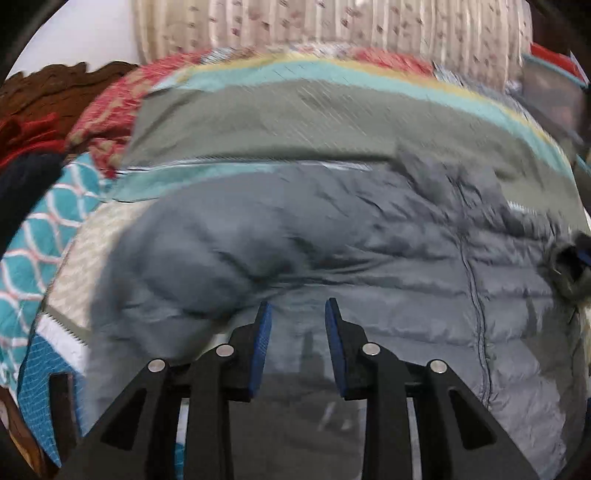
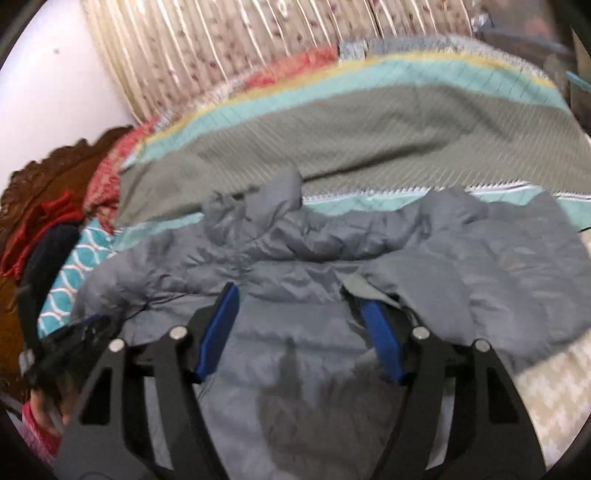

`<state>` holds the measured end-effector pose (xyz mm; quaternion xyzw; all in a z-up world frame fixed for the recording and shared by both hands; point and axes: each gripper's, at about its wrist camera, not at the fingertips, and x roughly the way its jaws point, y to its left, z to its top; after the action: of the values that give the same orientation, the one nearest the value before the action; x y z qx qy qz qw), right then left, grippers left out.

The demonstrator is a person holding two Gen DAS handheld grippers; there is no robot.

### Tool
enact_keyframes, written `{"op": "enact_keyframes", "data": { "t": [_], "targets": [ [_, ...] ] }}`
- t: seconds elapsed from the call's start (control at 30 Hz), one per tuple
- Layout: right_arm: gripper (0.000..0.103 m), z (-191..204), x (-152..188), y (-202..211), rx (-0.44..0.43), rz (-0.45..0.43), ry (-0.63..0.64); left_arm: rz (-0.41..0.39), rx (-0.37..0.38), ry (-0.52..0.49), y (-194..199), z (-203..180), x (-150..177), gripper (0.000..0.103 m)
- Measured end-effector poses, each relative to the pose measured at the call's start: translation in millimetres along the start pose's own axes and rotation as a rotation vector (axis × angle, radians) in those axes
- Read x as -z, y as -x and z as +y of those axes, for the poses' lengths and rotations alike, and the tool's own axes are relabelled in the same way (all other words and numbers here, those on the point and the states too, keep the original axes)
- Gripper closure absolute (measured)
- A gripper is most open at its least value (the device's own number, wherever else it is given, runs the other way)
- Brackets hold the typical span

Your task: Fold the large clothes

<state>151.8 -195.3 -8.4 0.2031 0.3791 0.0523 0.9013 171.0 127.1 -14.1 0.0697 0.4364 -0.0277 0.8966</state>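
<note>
A grey quilted puffer jacket [image 1: 332, 240] lies spread on a striped bedspread and also fills the right wrist view [image 2: 295, 251]. My left gripper [image 1: 298, 308] is open, its blue-padded fingers just above the jacket's near part with nothing between them. My right gripper [image 2: 295, 295] is open wide over the jacket's middle; a fold of jacket fabric lies over its right fingertip [image 2: 373, 314]. The left gripper also shows at the left edge of the right wrist view [image 2: 74, 332], held by a hand. The frames are motion-blurred.
The bedspread [image 1: 295, 122] has olive, teal, yellow and red stripes. A cream floral curtain [image 1: 332, 26] hangs behind the bed. A carved brown headboard [image 2: 48, 173] with red and dark clothes [image 1: 26, 147] is at the left. Dark clutter [image 1: 554, 99] sits at the far right.
</note>
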Motion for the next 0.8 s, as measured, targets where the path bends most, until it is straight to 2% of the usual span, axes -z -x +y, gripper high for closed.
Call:
{"op": "enact_keyframes", "data": {
  "t": [0.1, 0.17, 0.2, 0.23, 0.33, 0.4, 0.47, 0.5, 0.57, 0.63, 0.7, 0.8],
  "targets": [
    [0.039, -14, -7, -5, 0.003, -0.007, -0.064, 0.015, 0.069, -0.04, -12, -24, -6, 0.003],
    [0.038, -33, -2, 12, 0.081, -0.039, -0.048, -0.005, 0.1, -0.102, -15, -50, -11, 0.003],
    [0.035, -42, 6, 25, 0.157, -0.065, -0.003, -0.008, 0.118, -0.125, -16, -63, -17, 0.003],
    [0.027, -50, 12, 34, 0.216, -0.076, 0.03, -0.012, 0.151, -0.154, -17, -82, -26, 0.003],
    [0.026, -70, 30, 57, 0.423, -0.096, 0.162, -0.015, 0.25, -0.211, -19, -128, -50, 0.003],
    [0.026, -89, 36, 76, 0.596, -0.129, 0.237, -0.018, 0.295, -0.265, -24, -171, -69, 0.003],
    [0.026, -124, 33, 97, 0.785, -0.171, 0.194, 0.0, 0.309, -0.287, -37, -204, -82, 0.003],
    [0.026, -158, 29, 119, 0.843, -0.194, 0.069, 0.024, 0.312, -0.289, -49, -221, -87, 0.004],
    [0.026, -207, 31, 153, 0.844, -0.24, -0.131, 0.076, 0.283, -0.284, -75, -245, -95, 0.004],
    [0.026, -242, 39, 186, 0.811, -0.298, -0.268, 0.105, 0.24, -0.286, -96, -262, -98, 0.004],
    [0.025, -250, 41, 206, 0.715, -0.332, -0.267, 0.128, 0.204, -0.266, -116, -274, -100, 0.004],
    [0.01, -235, 33, 200, 0.586, -0.316, -0.175, 0.14, 0.181, -0.229, -130, -283, -103, 0.003]
  ]
}}
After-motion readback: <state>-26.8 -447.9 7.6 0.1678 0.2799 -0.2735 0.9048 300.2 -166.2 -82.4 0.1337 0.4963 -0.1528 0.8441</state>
